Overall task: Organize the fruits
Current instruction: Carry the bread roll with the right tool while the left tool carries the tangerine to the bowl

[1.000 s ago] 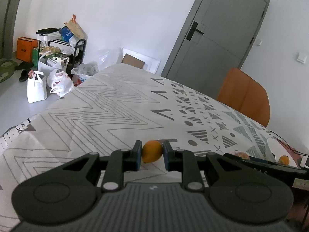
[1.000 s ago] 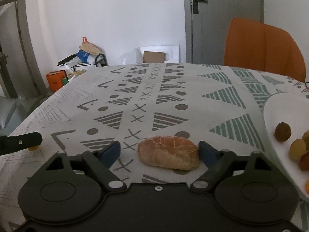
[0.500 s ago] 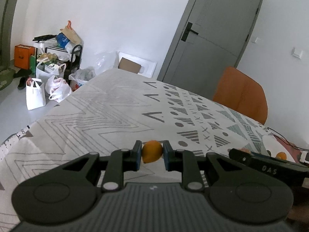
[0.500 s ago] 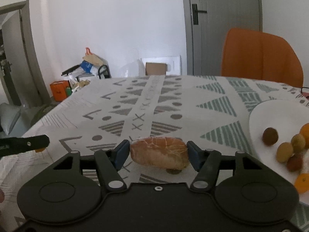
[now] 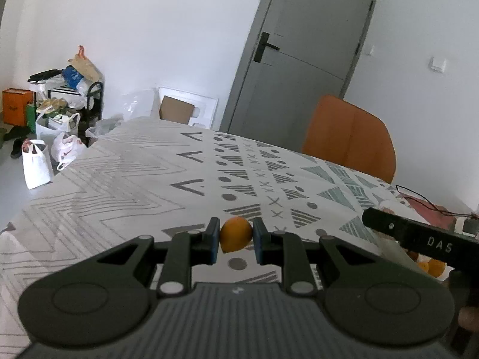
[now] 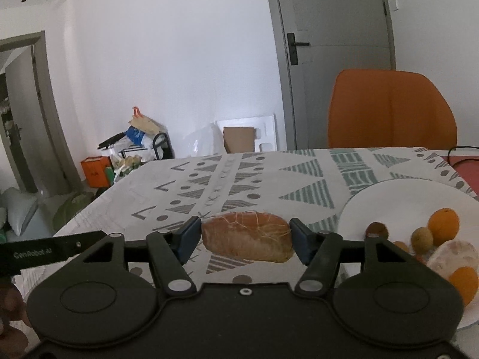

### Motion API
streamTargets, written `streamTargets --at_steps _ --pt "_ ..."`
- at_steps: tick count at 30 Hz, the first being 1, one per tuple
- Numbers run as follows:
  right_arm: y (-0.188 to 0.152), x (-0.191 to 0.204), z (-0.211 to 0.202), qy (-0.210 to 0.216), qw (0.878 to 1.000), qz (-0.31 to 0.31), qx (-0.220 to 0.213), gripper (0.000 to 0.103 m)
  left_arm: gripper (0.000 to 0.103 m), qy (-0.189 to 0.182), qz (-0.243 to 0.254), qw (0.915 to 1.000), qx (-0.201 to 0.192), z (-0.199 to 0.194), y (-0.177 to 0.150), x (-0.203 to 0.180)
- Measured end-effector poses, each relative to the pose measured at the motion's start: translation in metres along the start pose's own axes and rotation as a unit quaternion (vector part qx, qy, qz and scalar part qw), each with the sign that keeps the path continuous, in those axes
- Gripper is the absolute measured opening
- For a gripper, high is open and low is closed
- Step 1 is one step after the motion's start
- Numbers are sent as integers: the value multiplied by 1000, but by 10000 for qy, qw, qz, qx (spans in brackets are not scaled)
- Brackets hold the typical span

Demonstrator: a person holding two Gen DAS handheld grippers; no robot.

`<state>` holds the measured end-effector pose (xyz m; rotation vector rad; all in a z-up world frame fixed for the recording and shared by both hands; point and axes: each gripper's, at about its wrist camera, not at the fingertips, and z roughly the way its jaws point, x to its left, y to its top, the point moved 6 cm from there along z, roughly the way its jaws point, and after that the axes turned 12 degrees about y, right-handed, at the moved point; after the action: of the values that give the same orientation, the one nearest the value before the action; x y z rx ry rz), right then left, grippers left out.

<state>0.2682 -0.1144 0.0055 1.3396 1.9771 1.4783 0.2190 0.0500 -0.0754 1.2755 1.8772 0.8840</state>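
Orange and small, the citrus fruit (image 5: 236,237) sits pinched between the pads of the left gripper (image 5: 235,240), clear of the patterned tablecloth (image 5: 143,179). We find the right gripper (image 6: 246,240) clamped end to end on a brownish, white-veined peeled fruit (image 6: 247,236), likewise raised off the cloth; its jaws have just closed in on it. The white plate (image 6: 389,191) lies to the right, holding an orange (image 6: 443,226), small brown-green fruits (image 6: 421,239) and other pieces. We judge the chief risk to be on the right side: the peeled fruit looks soft, is held only by its ends, and could sag, tear or slip out during carriage. The round citrus offers the left pads little contact and could roll free if tilted. Both grippers converging on the plate could collide, the right one already showing at the edge of the left view. A drop onto the crowded plate could knock the fruit there off the rim.
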Motion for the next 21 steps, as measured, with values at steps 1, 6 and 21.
streamTargets --at_steps 1,6,21 --pt "0 -2 -2 -7 10000 8 -25 61 22 -18 28 10000 -8 0 1 -3" --pt "2 -11 -8 -30 9999 29 -112 61 22 -72 140 9998 -83 -1 4 -15" --pt "1 -45 -17 -177 9995 167 -212 61 22 -184 390 9991 -26 9 3 -49"
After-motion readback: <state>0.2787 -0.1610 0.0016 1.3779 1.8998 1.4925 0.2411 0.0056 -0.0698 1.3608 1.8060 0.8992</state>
